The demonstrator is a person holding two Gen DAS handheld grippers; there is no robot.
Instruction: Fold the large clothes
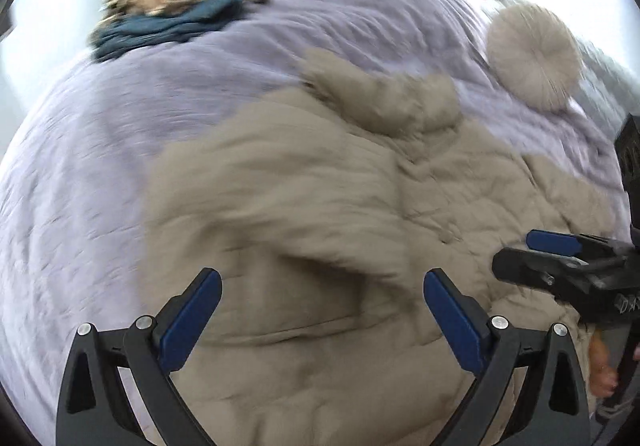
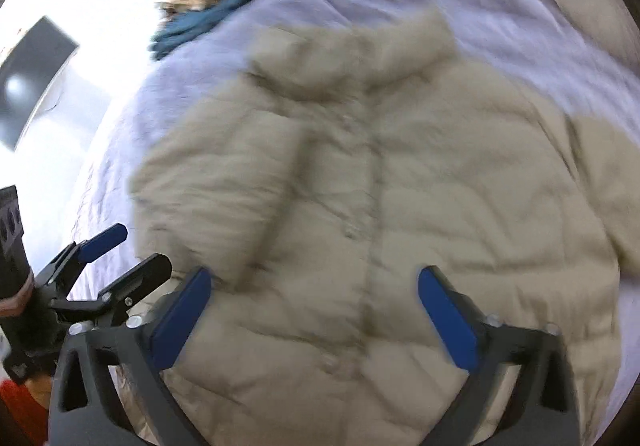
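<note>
So there's a big beige puffer jacket spread out on a lavender bedspread, front side up, with its button placket running down the middle and the collar at the far end. Both frames are pretty motion-blurred, so fine detail is hard to make out. The left gripper hangs over the near left part of the jacket, jaws spread wide with nothing between them. The right gripper is over the near middle, right about above the placket, also wide open and holding nothing. Each gripper shows up at the edge of the other's view, so they're near each other, side by side. At the far left of the bed sits a pile of clothes, tan stuff on top of something dark teal. A round pleated cushion lies at the far right, well apart from the jacket.
</note>
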